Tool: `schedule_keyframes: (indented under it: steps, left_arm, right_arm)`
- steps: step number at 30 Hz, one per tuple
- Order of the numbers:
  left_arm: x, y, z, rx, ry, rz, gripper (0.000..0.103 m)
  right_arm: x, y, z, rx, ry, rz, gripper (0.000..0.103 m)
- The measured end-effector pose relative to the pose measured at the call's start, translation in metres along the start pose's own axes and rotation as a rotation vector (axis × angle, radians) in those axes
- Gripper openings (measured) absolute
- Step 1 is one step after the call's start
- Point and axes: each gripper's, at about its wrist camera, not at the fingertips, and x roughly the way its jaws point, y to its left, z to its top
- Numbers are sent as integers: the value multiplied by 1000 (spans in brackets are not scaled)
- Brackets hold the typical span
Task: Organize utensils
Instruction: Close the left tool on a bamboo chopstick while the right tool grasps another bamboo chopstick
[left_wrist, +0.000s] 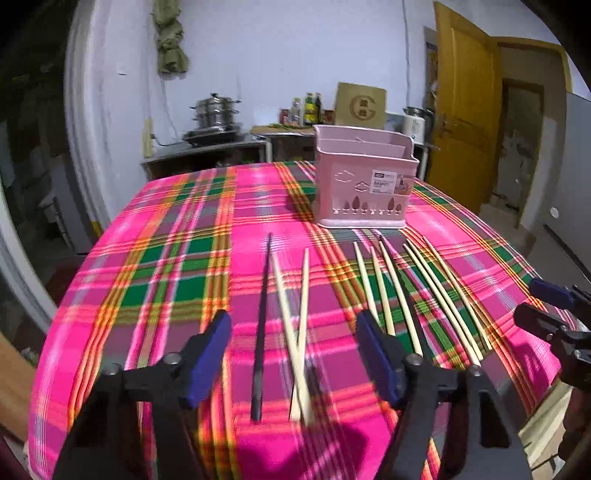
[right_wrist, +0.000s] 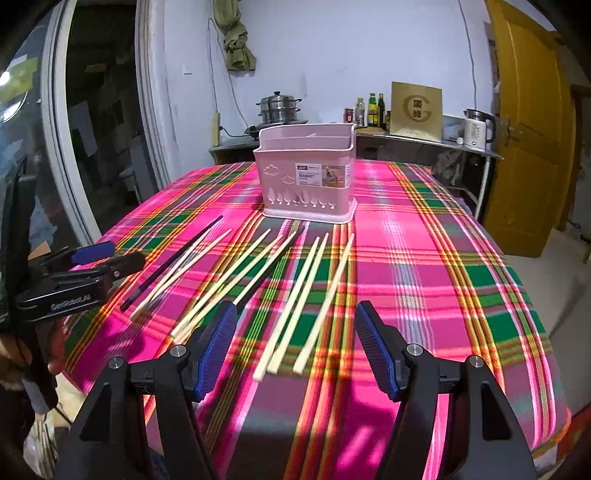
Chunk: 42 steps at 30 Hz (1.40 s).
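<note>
Both your left gripper (left_wrist: 293, 354) and right gripper (right_wrist: 295, 347) hang open and empty over loose chopsticks (right_wrist: 295, 295); next, pinch one for the pink basket (right_wrist: 306, 177).

chopsticks (left_wrist: 295, 325) between open left claw (left_wrist: 293, 354)

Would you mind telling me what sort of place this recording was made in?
Most likely a home kitchen: a steamer pot, sauce bottles and an electric kettle line the counter behind the cloth-covered table.
</note>
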Motion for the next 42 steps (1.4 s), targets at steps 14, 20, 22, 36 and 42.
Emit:
schedule_keyframes:
  steps: [14, 20, 22, 36, 42]
  left_arm:
    - [83, -10, 42, 72, 164, -93, 39]
    - [104, -8, 47, 65, 211, -108, 33]
    - [108, -9, 49, 72, 219, -110, 31]
    - [128, -12, 51, 102, 258, -101, 23]
    - [132, -12, 51, 109, 269, -99, 18]
  right_arm:
    - [84, -24, 46, 4, 149, -7, 29]
    - [114, -31, 56, 19, 209, 12, 20]
    - [122, -33, 60, 21, 220, 11, 19]
    - [160, -39, 72, 31, 280, 3, 12]
    - [166, -38, 74, 24, 294, -11, 9]
